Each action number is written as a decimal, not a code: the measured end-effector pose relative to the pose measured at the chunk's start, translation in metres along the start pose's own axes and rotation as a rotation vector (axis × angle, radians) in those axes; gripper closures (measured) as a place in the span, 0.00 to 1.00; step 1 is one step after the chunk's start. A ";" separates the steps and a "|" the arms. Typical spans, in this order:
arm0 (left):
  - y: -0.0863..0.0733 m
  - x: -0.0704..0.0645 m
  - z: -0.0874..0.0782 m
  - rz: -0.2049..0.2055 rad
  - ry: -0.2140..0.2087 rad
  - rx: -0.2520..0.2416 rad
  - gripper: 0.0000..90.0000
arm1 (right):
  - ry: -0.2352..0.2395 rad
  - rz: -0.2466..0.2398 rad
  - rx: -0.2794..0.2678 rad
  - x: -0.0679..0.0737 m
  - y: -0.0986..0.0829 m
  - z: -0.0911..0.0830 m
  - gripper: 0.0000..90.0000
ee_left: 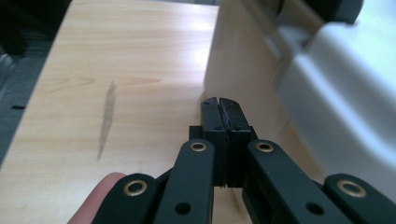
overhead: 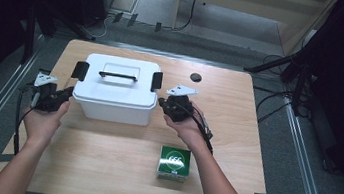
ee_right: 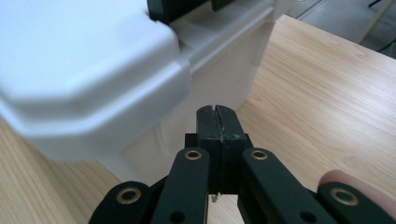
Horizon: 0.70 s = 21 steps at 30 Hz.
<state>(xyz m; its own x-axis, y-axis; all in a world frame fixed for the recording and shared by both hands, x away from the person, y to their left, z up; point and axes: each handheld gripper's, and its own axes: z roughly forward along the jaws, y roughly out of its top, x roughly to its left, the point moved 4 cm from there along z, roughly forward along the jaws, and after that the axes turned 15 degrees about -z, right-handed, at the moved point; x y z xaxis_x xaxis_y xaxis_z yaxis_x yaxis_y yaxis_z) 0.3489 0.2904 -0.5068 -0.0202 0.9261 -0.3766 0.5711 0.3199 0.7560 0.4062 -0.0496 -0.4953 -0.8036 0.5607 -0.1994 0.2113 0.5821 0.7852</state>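
Careful: box (overhead: pixel 115 92) sits mid-table toward far edge, latches (overhead: pixel 80 70) down. Your left gripper (overhead: pixel 65 94) and right gripper (overhead: pixel 162 101) flank it, jaws closed, empty. Prying latch with closed tips may slip, shove box toward carton (overhead: pixel 174 163).

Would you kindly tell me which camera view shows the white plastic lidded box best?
The high view: the white plastic lidded box appears whole, with black handle and side latches. The left gripper view shows a blurred side of it; the right gripper view shows a blurred lid corner.
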 end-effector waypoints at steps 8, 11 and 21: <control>-0.002 -0.009 0.000 0.018 -0.054 0.014 1.00 | 0.027 0.005 -0.014 0.007 0.003 0.002 1.00; -0.006 -0.015 -0.001 0.021 -0.058 0.016 1.00 | 0.016 0.010 -0.011 0.006 0.000 -0.001 1.00; -0.023 -0.039 -0.005 0.021 -0.096 0.038 1.00 | 0.003 0.023 0.000 0.002 -0.021 -0.028 1.00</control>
<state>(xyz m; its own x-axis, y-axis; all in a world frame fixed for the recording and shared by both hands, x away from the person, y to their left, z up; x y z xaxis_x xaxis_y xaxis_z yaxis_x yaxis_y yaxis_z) 0.3324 0.2476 -0.5063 0.0699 0.9085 -0.4120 0.6016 0.2911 0.7439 0.3843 -0.0775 -0.4957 -0.8000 0.5725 -0.1793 0.2299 0.5687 0.7898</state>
